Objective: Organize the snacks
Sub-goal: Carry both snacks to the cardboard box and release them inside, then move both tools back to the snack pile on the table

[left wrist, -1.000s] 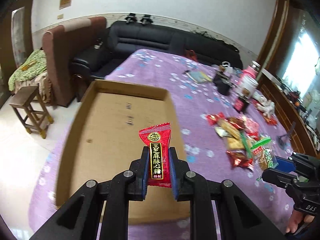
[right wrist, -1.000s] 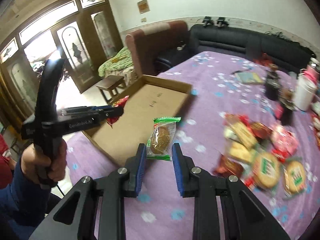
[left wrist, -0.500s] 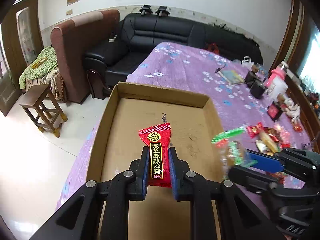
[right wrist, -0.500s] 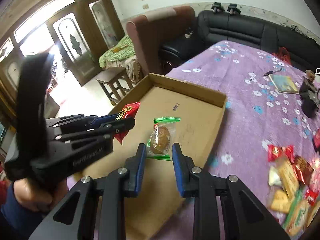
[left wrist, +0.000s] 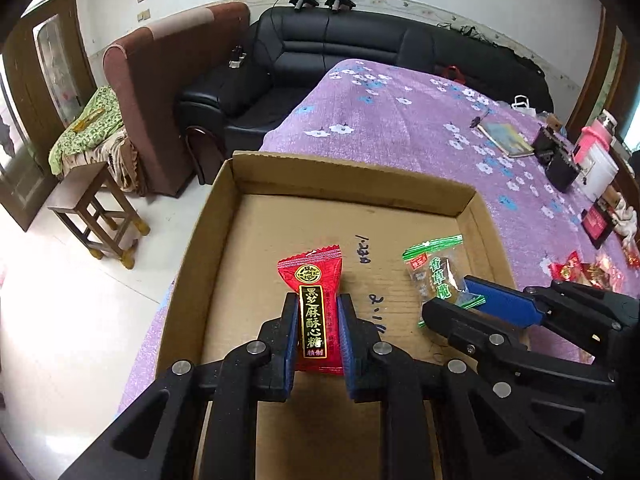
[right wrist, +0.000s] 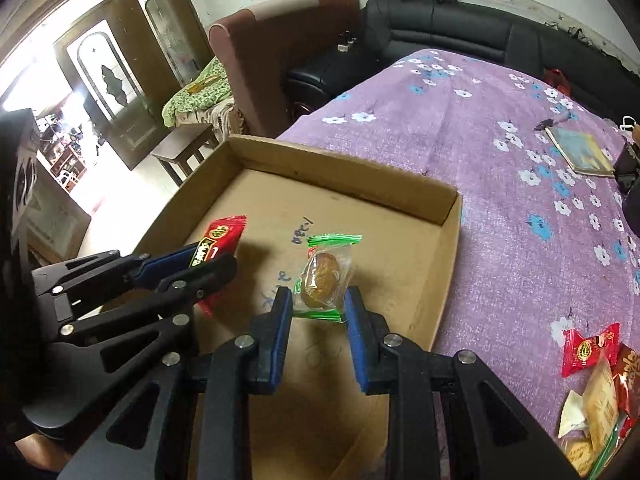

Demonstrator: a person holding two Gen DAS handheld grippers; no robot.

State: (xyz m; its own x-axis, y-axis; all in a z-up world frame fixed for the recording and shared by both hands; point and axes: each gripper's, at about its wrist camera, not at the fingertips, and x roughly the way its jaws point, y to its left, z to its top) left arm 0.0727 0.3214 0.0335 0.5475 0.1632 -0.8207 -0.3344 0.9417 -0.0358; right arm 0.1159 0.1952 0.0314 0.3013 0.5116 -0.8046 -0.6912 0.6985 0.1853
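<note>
Grippers both over the box (left wrist: 224, 216), side by side, angled down at its bare floor.

Left gripper (left wrist: 318, 320): clamped on red candy (left wrist: 312, 280), wrapper upright between the blue pads, gold-on-black label facing camera. Seen from the right wrist view: same gripper (right wrist: 208, 264) from the side, candy (right wrist: 222, 234) sticking out past the fingertips, above the box floor (right wrist: 400, 272).

Right gripper (right wrist: 318, 304): closed on green-edged cookie pack (right wrist: 326, 276), round brown cookie visible through clear film. From the left wrist view: pack (left wrist: 436, 276) shows printed green characters instead, pinched at its lower end by the right gripper (left wrist: 460, 300).

Box sits at the near corner of a desk under purple flowered cloth (left wrist: 400, 120). Pen marks on box floor in both views.

Left wrist view only: pink-lidded jar (left wrist: 598, 136), black boxes (left wrist: 560, 164) far right.

Right wrist view only: loose snack pile (right wrist: 596, 380) on cloth, right of box; glazed doors (right wrist: 100, 80) behind.

Both views: notebook (right wrist: 580, 152), black sofa (left wrist: 340, 52), brown armchair (left wrist: 160, 80), stool (left wrist: 96, 208).
</note>
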